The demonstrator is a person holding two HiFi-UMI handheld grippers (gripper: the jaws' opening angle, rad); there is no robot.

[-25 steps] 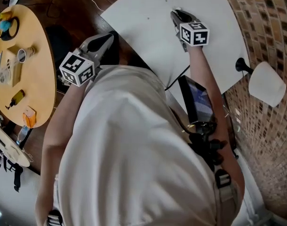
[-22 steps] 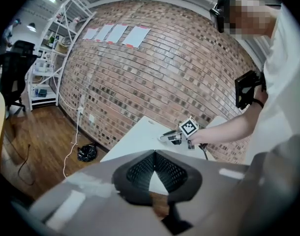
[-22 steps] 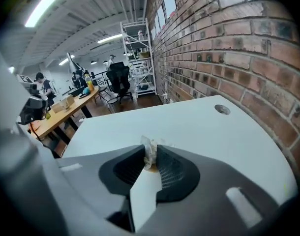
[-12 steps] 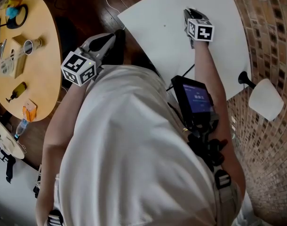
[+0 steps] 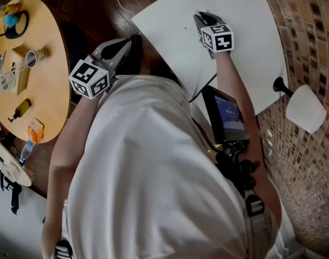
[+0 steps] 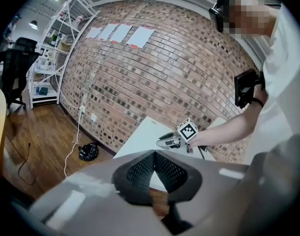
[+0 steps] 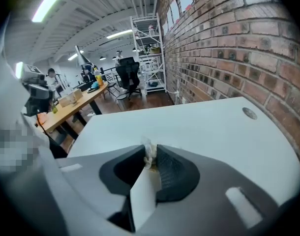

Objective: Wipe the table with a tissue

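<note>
Currently a wiping stroke, by my reading. Right gripper [image 5: 202, 19] is clamped on a small crumpled tissue [image 7: 149, 155], tips angled down onto the white worktop [image 5: 251, 36] near its left edge. Left gripper [image 5: 120, 48] has its jaws together and empty, held off the worktop beside that same edge. Tissue contact with the worktop looks likely, but the head view is too small to confirm. A small speck [image 5: 186, 29] sits on the worktop just left of the tissue.

Technique: keep the grip firm and tilt so the tissue rubs, not the jaw tips. Use light, overlapping strokes through the speck; the wad may slip.
</note>
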